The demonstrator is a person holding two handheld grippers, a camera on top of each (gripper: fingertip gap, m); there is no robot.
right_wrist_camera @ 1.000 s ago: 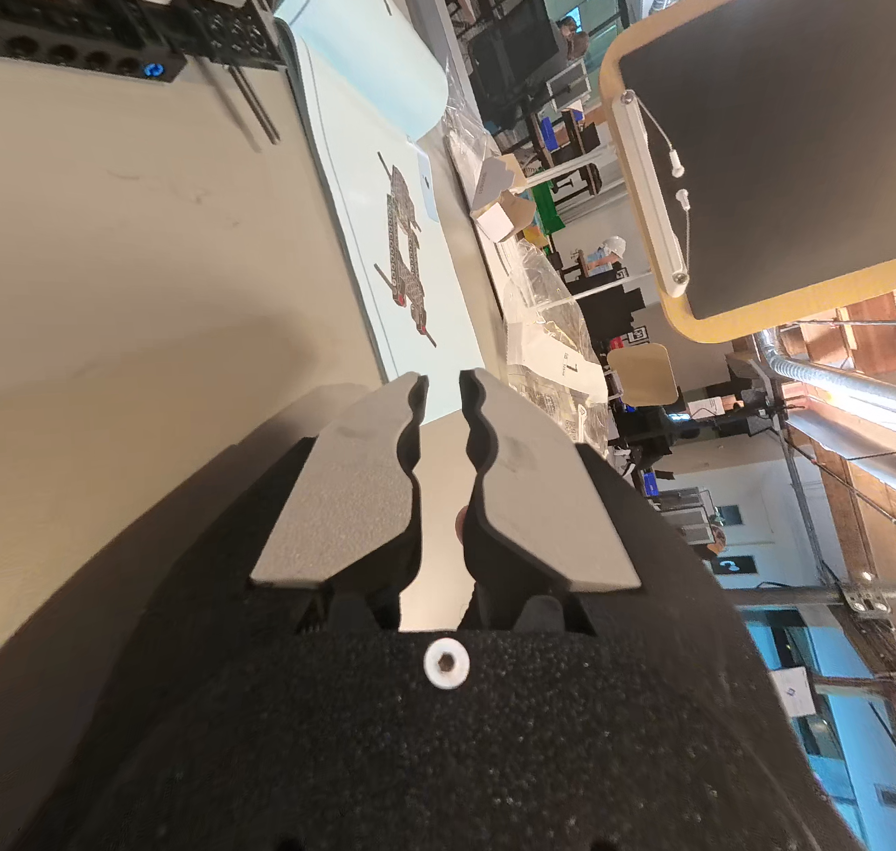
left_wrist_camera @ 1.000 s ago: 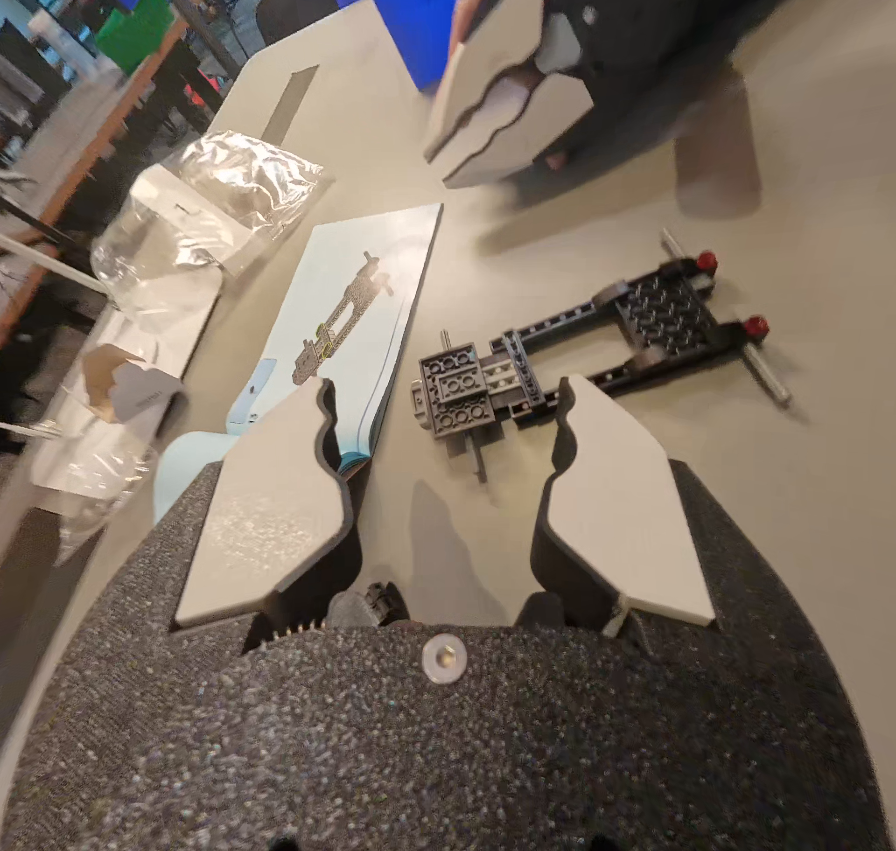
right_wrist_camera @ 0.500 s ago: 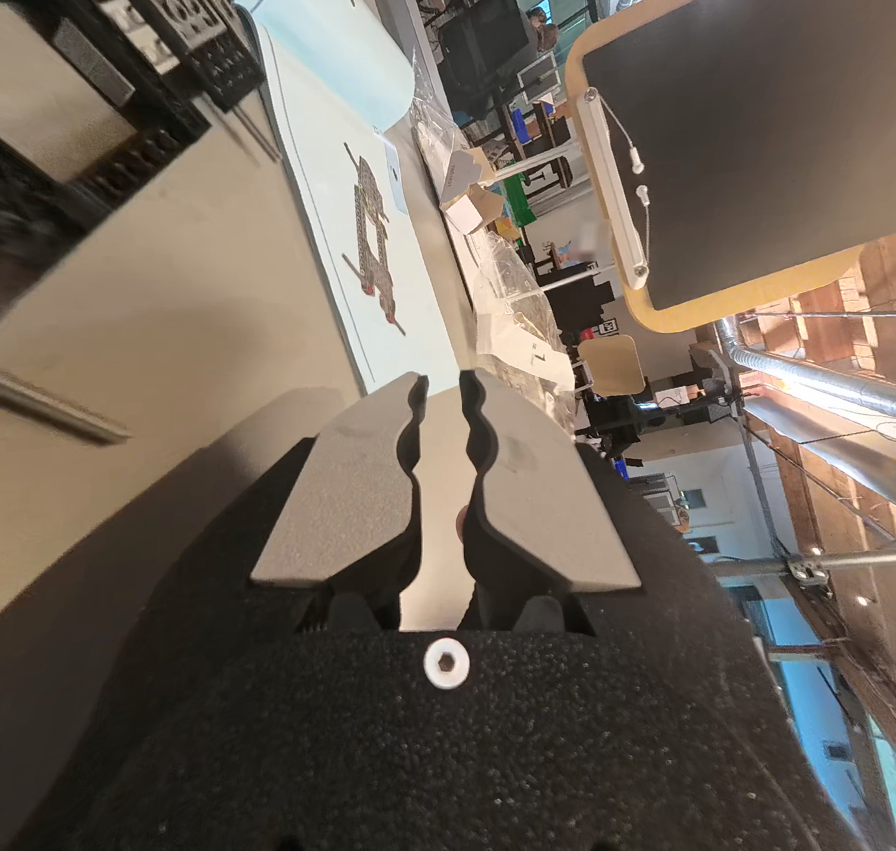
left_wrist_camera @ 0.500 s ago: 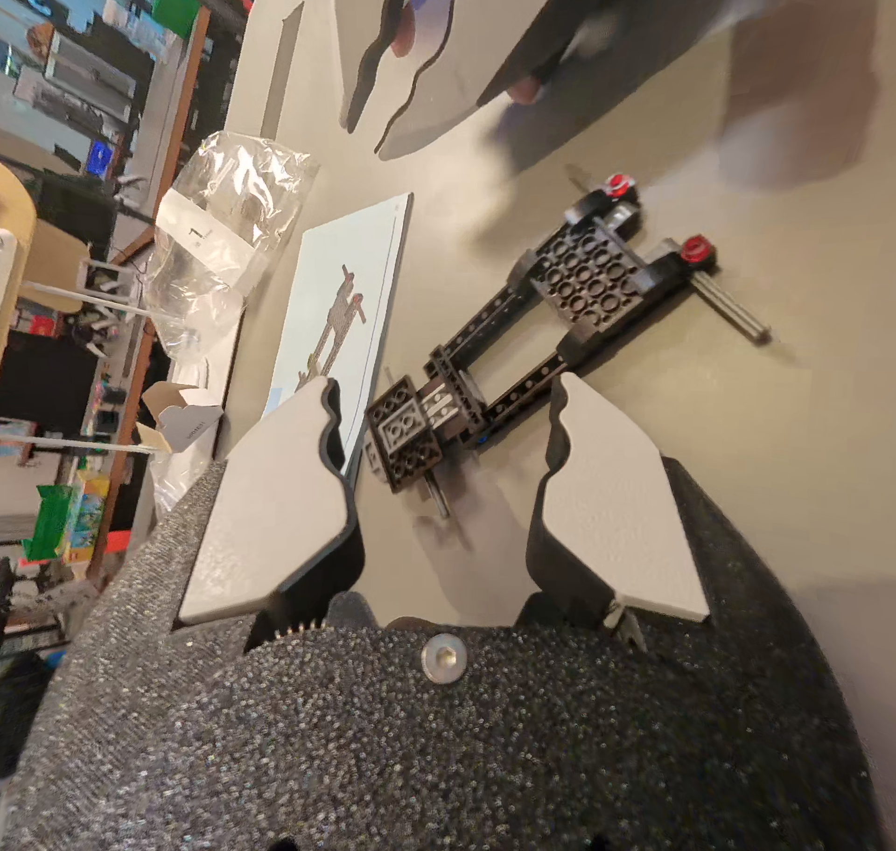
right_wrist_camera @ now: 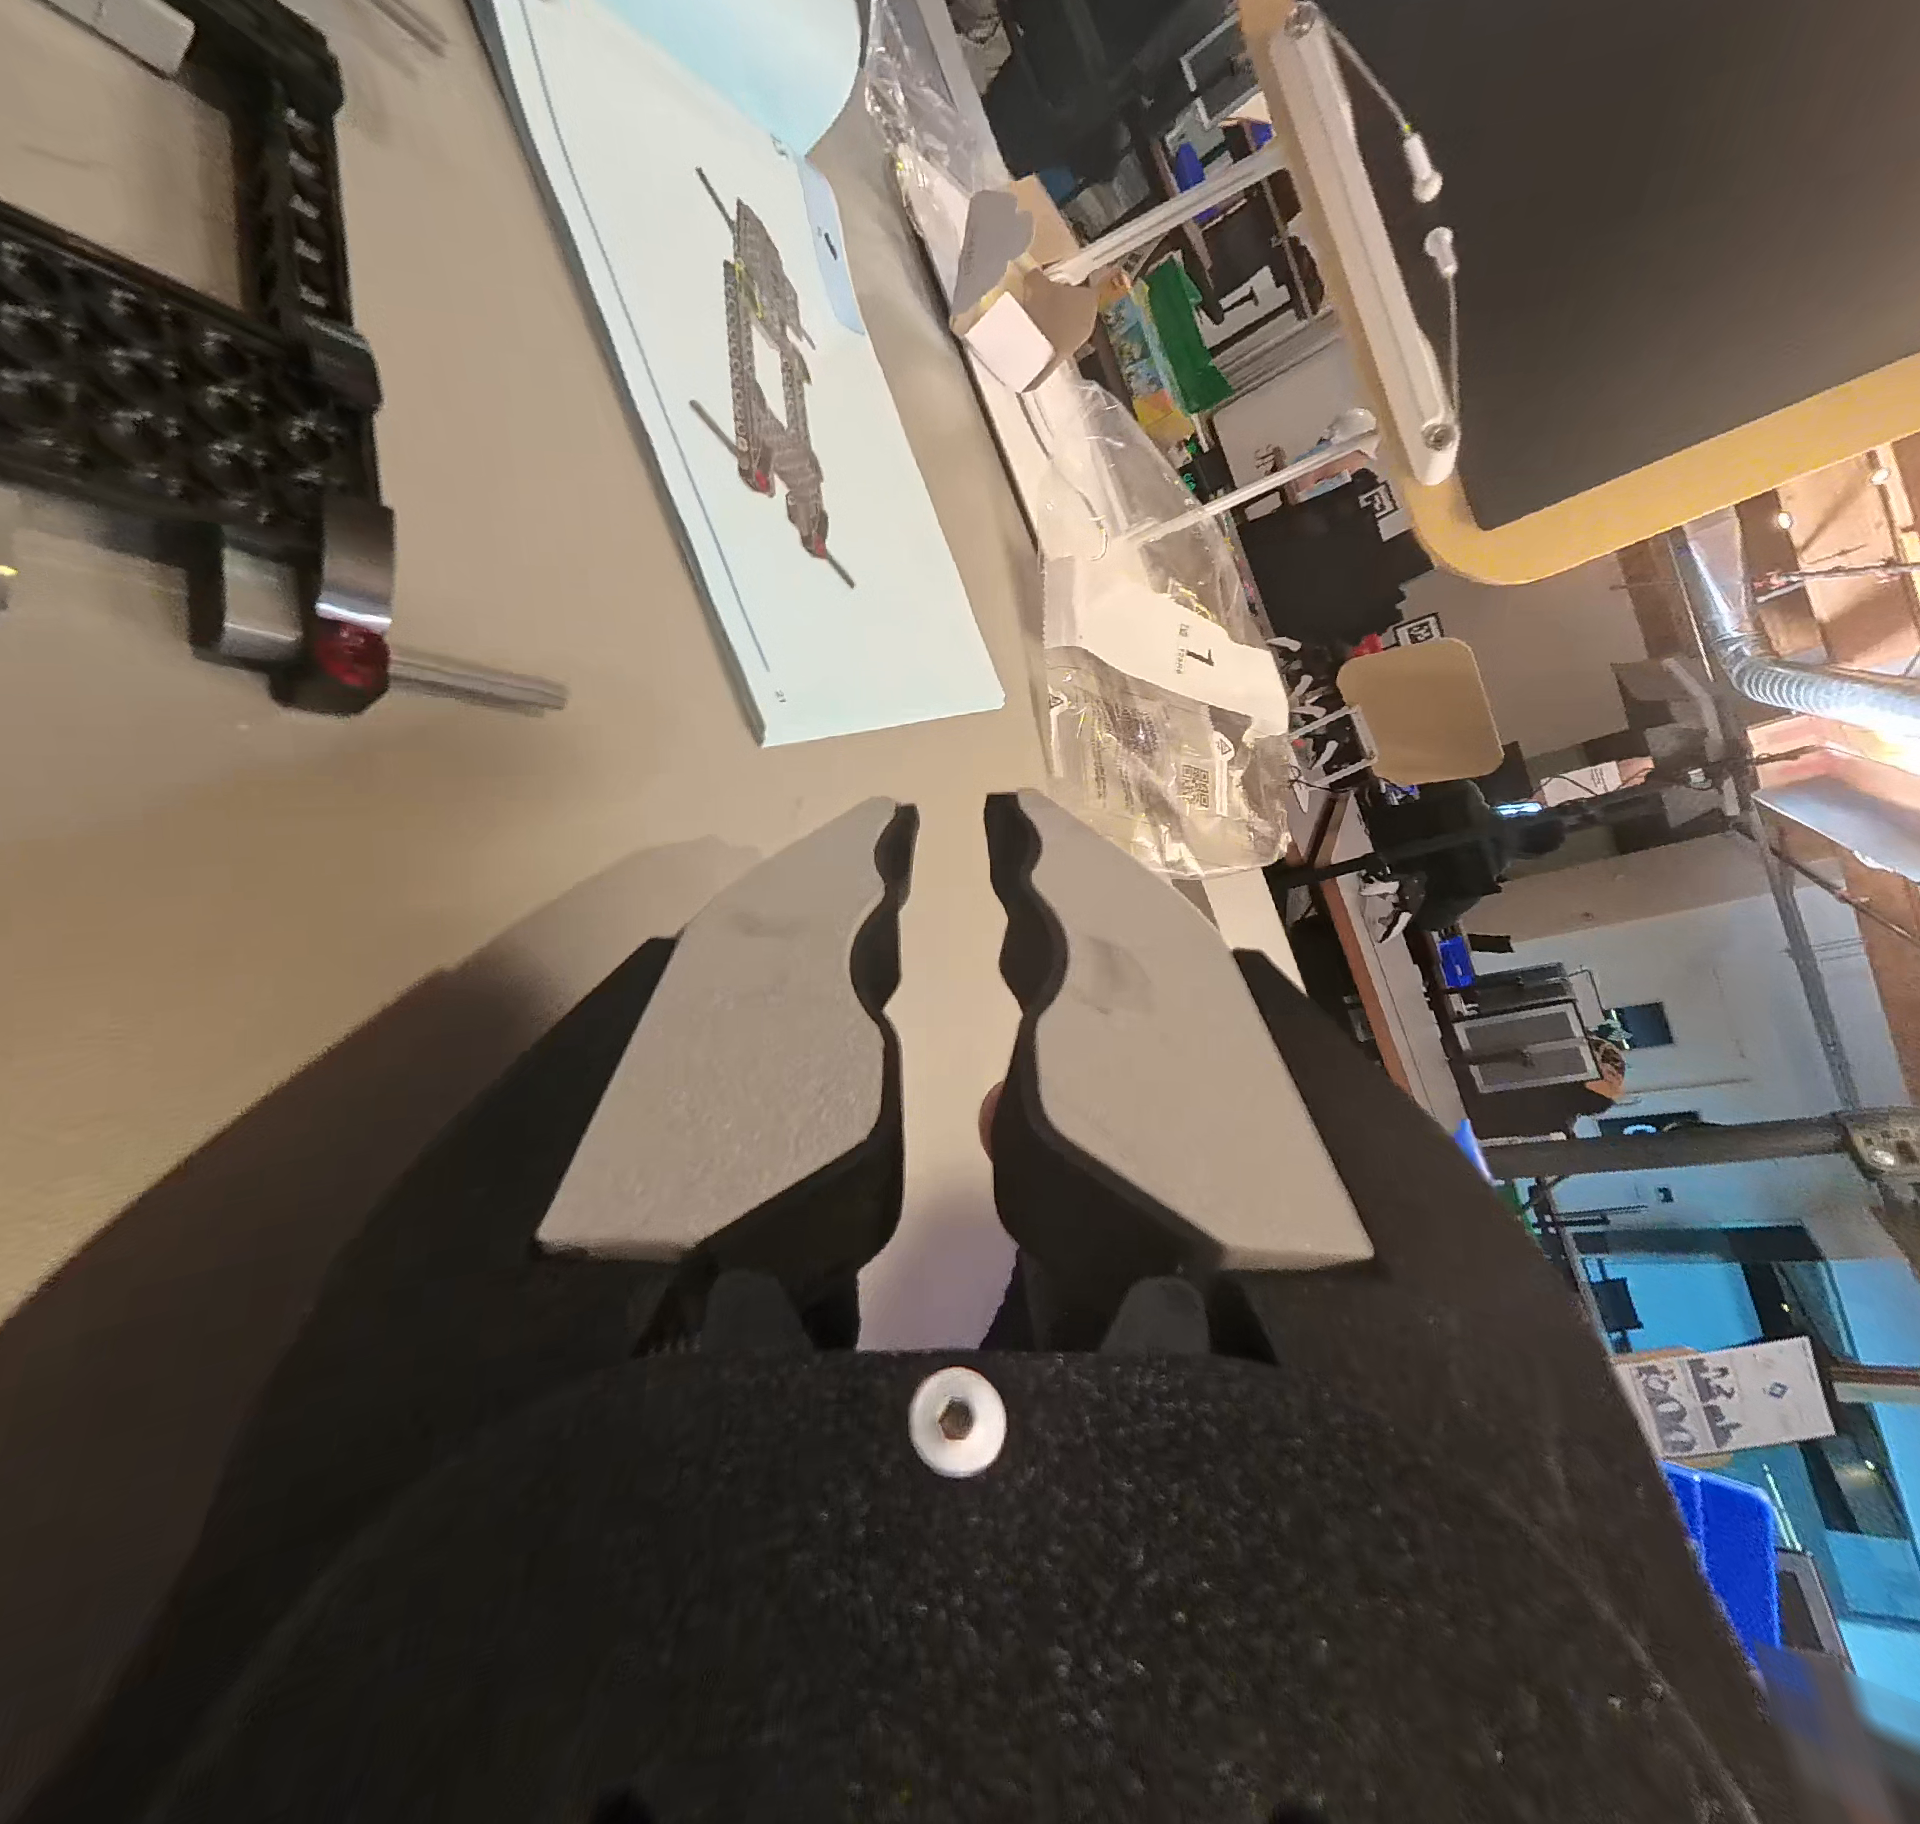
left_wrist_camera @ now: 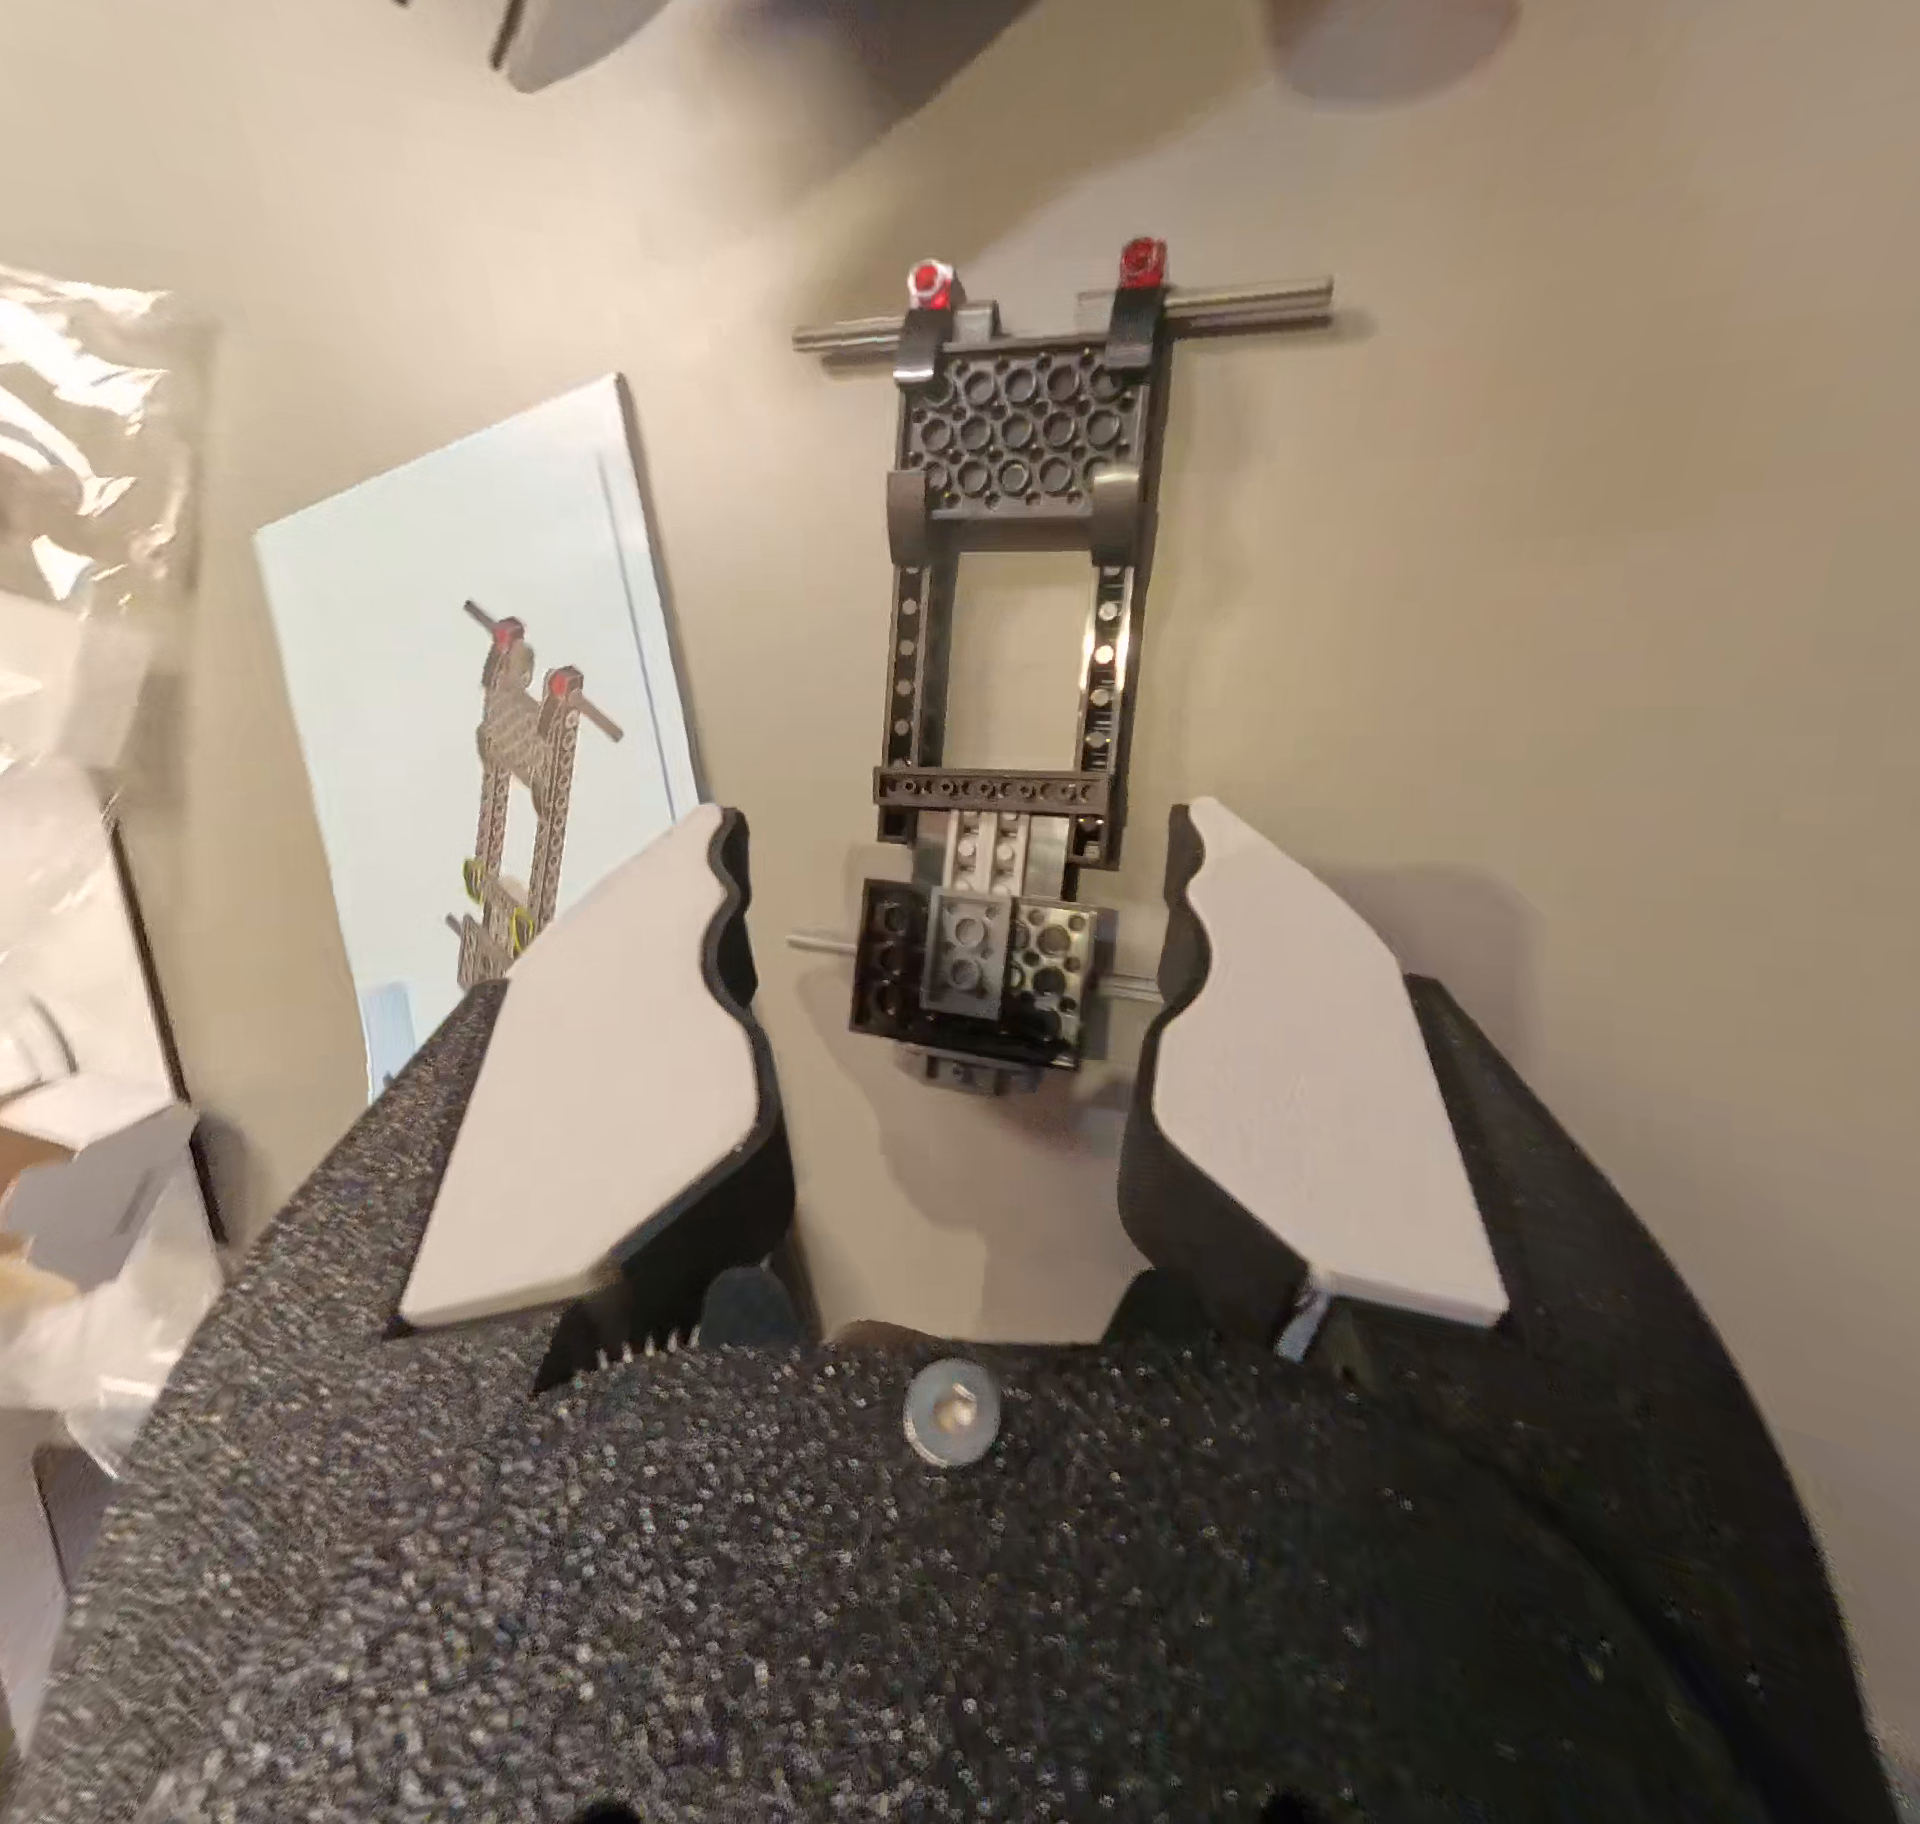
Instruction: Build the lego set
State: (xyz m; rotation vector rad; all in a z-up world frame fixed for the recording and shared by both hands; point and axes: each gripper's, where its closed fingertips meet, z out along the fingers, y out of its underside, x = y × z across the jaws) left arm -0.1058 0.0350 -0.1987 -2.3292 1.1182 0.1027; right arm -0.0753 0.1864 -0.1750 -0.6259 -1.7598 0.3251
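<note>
To the left of the left hand-held gripper [left_wrist_camera: 961, 927], crumpled clear plastic bags [left_wrist_camera: 83, 486] and a pale blue instruction booklet [left_wrist_camera: 457, 694] with a printed drawing are seen lying on the beige tabletop [left_wrist_camera: 1507, 631]. The jaws of the left hand-held gripper are spread wide, and nothing is pinched between them. Straight ahead of it a long black and grey toy-brick frame [left_wrist_camera: 1023, 631] is laid flat, its long axis running directly away from the fingers. The near end of the frame, a block of black and grey studded plates, is found between the two fingertips, with clear tabletop visible on each side, so no pad is pressed against it. The far end, with a grey axle and two red caps, is placed well ahead.

The right hand-held gripper [right_wrist_camera: 951, 818] is seen with its jaws drawn close, a narrow slot left between them and nothing in it. The same frame [right_wrist_camera: 208, 372] lies to its left, well apart; the left hand-held gripper is clearly the nearer one. The booklet [right_wrist_camera: 790, 403] lies ahead, the bags [right_wrist_camera: 1153, 683] just ahead to the right.
</note>
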